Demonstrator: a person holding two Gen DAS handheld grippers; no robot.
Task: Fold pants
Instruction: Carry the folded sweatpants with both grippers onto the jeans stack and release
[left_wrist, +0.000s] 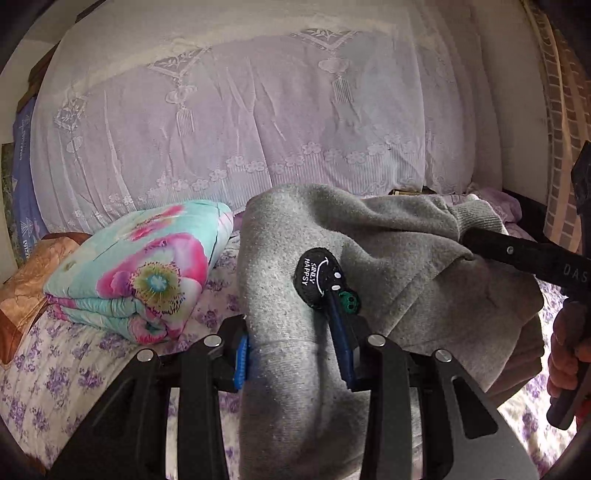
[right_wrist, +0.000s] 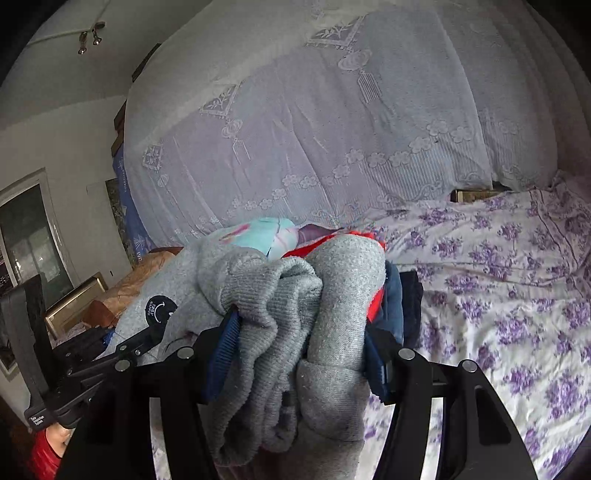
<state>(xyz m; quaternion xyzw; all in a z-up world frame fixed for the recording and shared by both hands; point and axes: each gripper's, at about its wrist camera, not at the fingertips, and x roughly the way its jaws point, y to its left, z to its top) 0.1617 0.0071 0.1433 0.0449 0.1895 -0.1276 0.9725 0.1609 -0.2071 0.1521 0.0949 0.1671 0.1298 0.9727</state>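
The left gripper (left_wrist: 295, 354) is clamped on a thick fold of the grey fleece sweatpants (left_wrist: 388, 266), its blue-padded fingers (left_wrist: 242, 363) pressing the cloth from both sides at the 6 o'clock edge of the left wrist view. A round black patch with white lettering (left_wrist: 317, 277) sits on the cloth just above the right-hand finger, and a small green emblem (left_wrist: 349, 301) touches the patch at its 4 o'clock side. The right gripper (right_wrist: 295, 354) is likewise closed on the pants, pinching a bunched wad that includes the ribbed grey cuff (right_wrist: 273, 295); in the left wrist view its black body reaches in from 3 o'clock, held by the person's right hand (left_wrist: 565, 354). The pants hang between the two grippers, lifted over the bed with the purple-flowered white sheet (right_wrist: 498, 295), which spreads out toward 3 and 5 o'clock in the right wrist view. At 9 o'clock in the left wrist view a folded turquoise quilt with large pink flowers (left_wrist: 147, 273) lies on the sheet, just beside the pants. Behind everything, from 10 to 2 o'clock, a pale lilac lace cover (left_wrist: 240, 110) drapes over a tall bulk.
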